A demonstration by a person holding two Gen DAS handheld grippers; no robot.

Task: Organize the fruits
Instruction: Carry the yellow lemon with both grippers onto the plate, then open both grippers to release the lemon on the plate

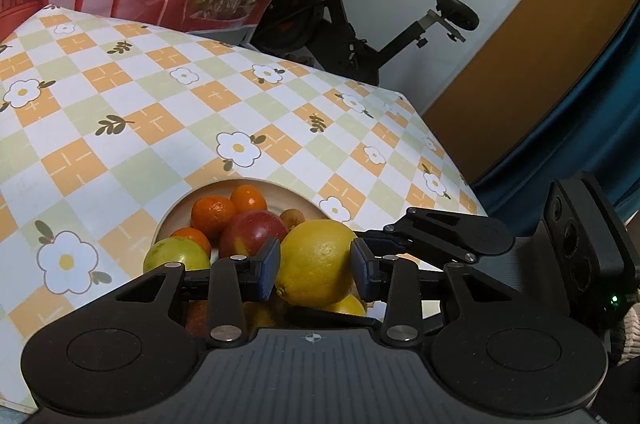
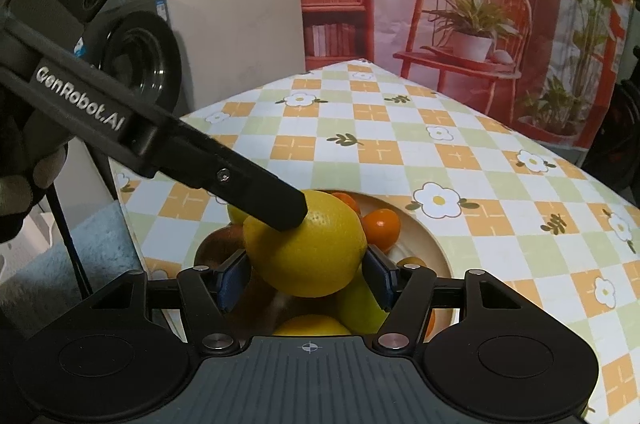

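A large yellow lemon [image 1: 314, 262] sits on top of a fruit pile in a pale round bowl [image 1: 296, 195]. My left gripper [image 1: 314, 266] has a blue pad on each side of the lemon, touching it. My right gripper [image 2: 306, 274] also brackets the same lemon [image 2: 308, 256], pads against its sides. The left gripper's finger [image 2: 256, 192] crosses the right wrist view and rests on the lemon's top. In the bowl are small oranges [image 1: 212, 214], a red apple [image 1: 254, 232] and a green fruit [image 1: 176, 256].
The bowl [image 2: 424, 236] stands near the table's front corner on a checked flower tablecloth [image 1: 160, 128]. An exercise bike [image 1: 344, 12] stands beyond the far table edge. A washing machine [image 2: 140, 60] is to the left of the table.
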